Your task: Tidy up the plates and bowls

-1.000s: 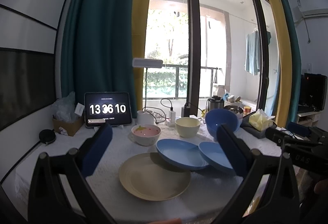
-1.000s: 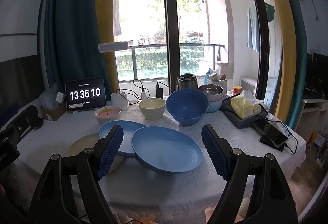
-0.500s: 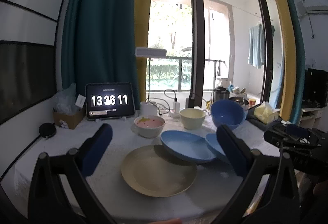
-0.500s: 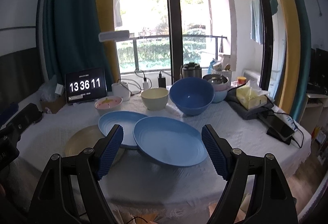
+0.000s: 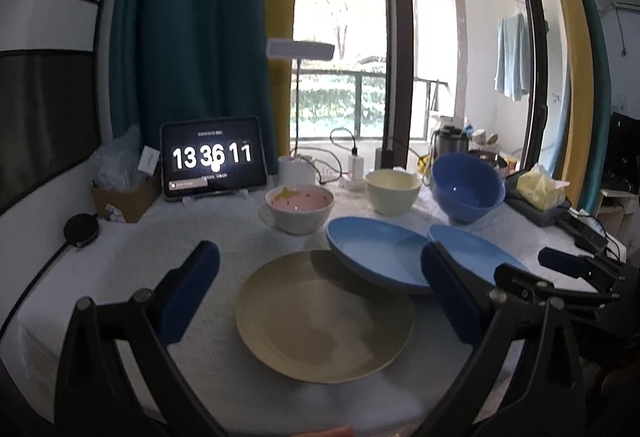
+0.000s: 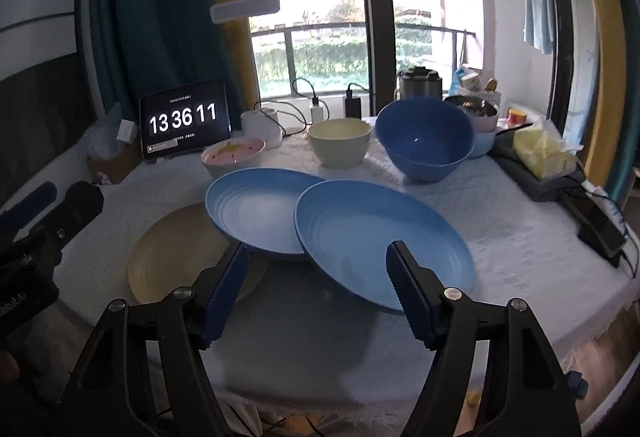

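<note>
Bowls: pink bowl [image 5: 300, 207] speckled inside; left gripper [image 5: 320, 297], right gripper [image 6: 318, 291] gaping, empty.

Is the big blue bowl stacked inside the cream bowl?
No, the big blue bowl stands on the tablecloth beside the cream bowl, not in it.

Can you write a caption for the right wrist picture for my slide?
Open right gripper above two overlapping blue plates, bowls lined up behind.
</note>
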`<action>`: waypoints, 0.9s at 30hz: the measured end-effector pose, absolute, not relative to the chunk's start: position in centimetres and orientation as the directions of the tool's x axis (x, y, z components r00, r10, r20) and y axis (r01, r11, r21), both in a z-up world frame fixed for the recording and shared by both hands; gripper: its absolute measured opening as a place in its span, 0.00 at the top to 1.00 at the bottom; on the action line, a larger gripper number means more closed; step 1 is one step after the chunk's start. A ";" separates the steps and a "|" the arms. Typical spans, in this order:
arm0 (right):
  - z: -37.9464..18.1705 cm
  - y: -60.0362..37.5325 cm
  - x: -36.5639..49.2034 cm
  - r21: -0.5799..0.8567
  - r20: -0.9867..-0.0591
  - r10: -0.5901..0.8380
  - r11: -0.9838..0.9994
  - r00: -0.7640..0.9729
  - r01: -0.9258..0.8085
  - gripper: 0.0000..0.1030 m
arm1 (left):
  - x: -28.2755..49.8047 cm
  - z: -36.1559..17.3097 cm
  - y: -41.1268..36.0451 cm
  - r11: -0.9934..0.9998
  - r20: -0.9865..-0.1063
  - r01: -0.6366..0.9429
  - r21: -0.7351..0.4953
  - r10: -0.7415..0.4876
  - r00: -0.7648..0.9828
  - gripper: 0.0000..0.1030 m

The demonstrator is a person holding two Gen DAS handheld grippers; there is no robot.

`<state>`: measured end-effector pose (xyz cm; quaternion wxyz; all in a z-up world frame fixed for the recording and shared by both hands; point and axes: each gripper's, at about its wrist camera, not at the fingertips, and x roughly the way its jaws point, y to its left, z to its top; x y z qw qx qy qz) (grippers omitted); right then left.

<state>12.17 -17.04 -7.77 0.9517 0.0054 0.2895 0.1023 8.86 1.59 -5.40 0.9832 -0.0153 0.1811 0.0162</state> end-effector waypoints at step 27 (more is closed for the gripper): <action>-11.9 -15.7 21.2 0.259 -0.695 0.324 0.946 0.642 -0.197 0.56 | 19.0 -8.0 2.5 0.999 -0.522 -0.036 0.015 0.039 0.852 0.19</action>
